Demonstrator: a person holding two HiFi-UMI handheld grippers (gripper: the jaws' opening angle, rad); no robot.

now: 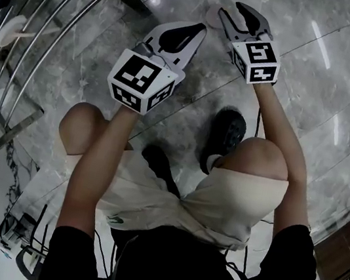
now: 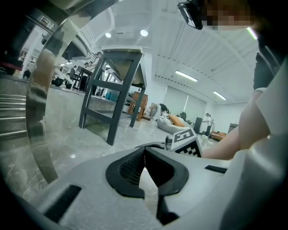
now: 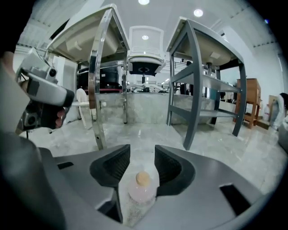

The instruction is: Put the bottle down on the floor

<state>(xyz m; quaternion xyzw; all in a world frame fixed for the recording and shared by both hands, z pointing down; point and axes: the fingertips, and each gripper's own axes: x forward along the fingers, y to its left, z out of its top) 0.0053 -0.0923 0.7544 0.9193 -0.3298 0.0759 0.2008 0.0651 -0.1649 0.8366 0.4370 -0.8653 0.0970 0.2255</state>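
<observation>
A small clear bottle (image 3: 142, 187) with a tan cap stands upright on the grey marble floor (image 3: 135, 134). My right gripper (image 3: 142, 157) is open around it, and the pads stand apart from its sides. In the head view the bottle (image 1: 215, 18) shows as a pale round shape just left of the right gripper (image 1: 234, 14), low over the floor. My left gripper (image 1: 195, 30) hovers to the left of it, apart from the bottle. Its jaws (image 2: 144, 152) are shut tip to tip with nothing between them.
A chrome-legged table (image 3: 96, 90) and a grey-framed table (image 3: 202, 90) stand just beyond the bottle. A chrome rail rack (image 1: 28, 25) runs along the left. The crouching person's black shoe (image 1: 227, 133) and knees are close behind the grippers. A wooden cabinet (image 1: 349, 248) sits at the right.
</observation>
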